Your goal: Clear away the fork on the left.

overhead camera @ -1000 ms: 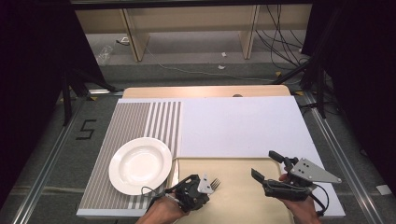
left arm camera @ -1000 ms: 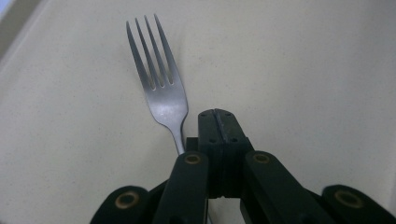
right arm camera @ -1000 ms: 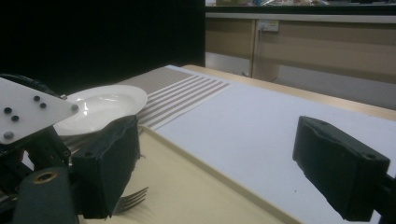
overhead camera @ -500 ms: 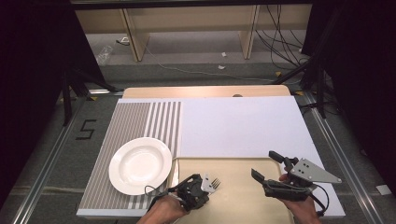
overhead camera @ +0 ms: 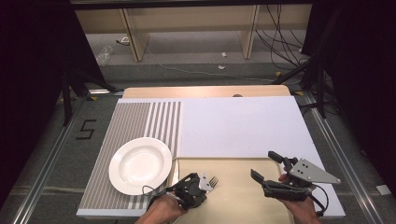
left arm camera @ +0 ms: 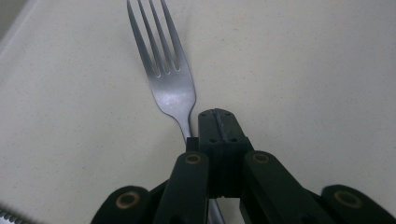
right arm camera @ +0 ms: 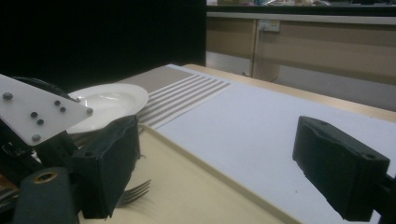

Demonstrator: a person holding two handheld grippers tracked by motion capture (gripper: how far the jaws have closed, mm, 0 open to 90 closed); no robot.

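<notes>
fork (left arm camera: 169,88) on tray (overhead camera: 233,205), right of plate (overhead camera: 140,164) | left gripper (left arm camera: 218,122) clamped on neck | right gripper (overhead camera: 266,167) wide, idle | steel: light, stiff, slick (grip narrow handle, likely to pivot)

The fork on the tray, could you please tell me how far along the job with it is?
Done: the left gripper has its jaws shut on the fork, gripping the handle just behind the head. In hand: the fork seems to lie flat on the beige tray, tines pointing away. Left: probably lifting it and setting it down, perhaps near the white plate. The right gripper waits open over the tray.
</notes>
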